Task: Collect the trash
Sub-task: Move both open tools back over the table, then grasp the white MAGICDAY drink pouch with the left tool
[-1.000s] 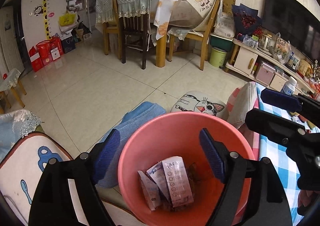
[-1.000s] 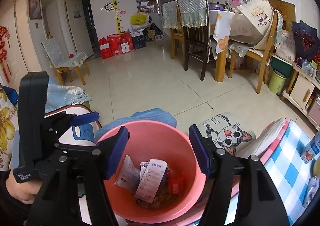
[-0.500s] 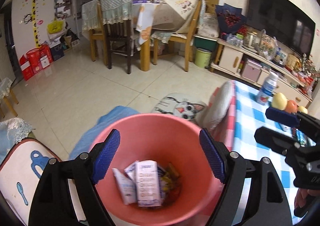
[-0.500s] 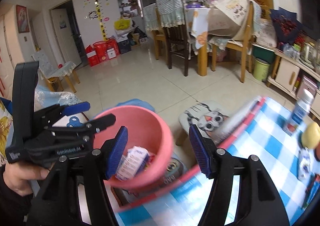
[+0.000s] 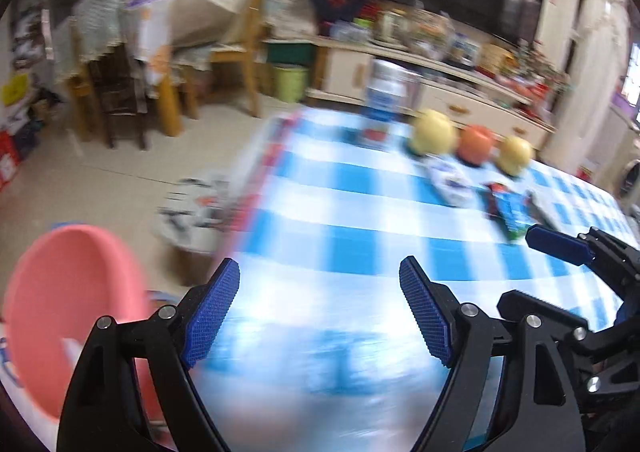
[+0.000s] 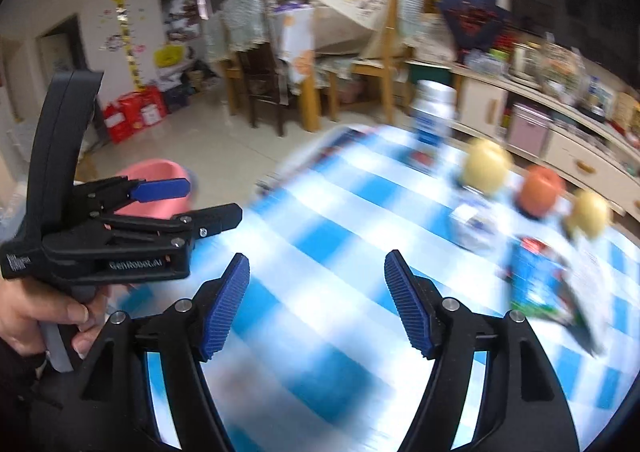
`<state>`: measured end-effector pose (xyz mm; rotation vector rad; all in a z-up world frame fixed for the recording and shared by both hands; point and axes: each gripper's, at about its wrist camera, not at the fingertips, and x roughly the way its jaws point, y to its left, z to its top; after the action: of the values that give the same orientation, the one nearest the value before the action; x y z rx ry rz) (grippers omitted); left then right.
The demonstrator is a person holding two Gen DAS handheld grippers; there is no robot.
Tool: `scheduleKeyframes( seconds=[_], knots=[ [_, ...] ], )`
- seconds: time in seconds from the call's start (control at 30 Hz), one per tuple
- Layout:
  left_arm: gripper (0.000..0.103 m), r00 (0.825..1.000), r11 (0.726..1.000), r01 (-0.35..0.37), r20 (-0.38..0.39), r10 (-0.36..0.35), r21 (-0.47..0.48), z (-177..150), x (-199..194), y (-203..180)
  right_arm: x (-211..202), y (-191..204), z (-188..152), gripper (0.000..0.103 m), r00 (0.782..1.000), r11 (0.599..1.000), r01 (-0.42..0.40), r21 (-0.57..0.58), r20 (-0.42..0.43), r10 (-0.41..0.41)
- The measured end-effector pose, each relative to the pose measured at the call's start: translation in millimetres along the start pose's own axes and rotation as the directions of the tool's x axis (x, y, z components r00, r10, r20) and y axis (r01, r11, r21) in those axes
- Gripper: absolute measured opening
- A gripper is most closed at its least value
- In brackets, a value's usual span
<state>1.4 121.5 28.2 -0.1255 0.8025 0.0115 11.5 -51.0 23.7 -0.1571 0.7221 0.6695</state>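
Note:
My left gripper [image 5: 319,268] hangs open and empty over the blue-checked table [image 5: 340,219]. Beside it, my right gripper [image 6: 318,258] is also over the cloth; its jaws are opening with nothing between them. The pink bin [image 5: 60,292] sits low at the left edge of the left wrist view, off the table's side. Trash lies toward the far right of the table: a white wrapper [image 5: 448,179] and a blue packet [image 5: 508,211], the same blue packet [image 6: 536,284] lying ahead and right of my right gripper. Everything is motion-blurred.
Two yellow fruits [image 5: 434,131] and an orange one [image 5: 476,139] stand in a row behind the wrappers, with a white and blue bottle [image 5: 390,91] further back. A cat-print stool [image 5: 196,207] stands by the table's left edge. Chairs and a dining table lie beyond.
Both grippers have swung right, from above the pink bin to above the checked table. The bin has slid to the left edge of both views. The right jaws stand slightly wider.

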Motion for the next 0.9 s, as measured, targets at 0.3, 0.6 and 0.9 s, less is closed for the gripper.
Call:
scheduleKeyframes(
  seconds=[0.3,0.6,0.9],
  knots=[
    [0.082,0.995,0.988,0.094,-0.057,-0.087,0.121,7.1,72.8,-117.3,-35.3,-127.9,-68.5,0.072,0.984,0.97,0.177,0.169,-0.016,-0.176],
    [0.082,0.995,0.997,0.052,-0.093,-0.047,0.056,52.6,150.8,-153.5,-17.1,-167.7,-78.6,0.073,0.99,0.933,0.141,0.331,-0.076,-0.123],
    [0.085,0.994,0.996,0.02,-0.11,-0.011,0.081,77.2,203.4,-176.3,-15.8,-159.1,-69.8,0.079,0.993,0.939,0.108,0.326,-0.073,-0.089]
  ],
)
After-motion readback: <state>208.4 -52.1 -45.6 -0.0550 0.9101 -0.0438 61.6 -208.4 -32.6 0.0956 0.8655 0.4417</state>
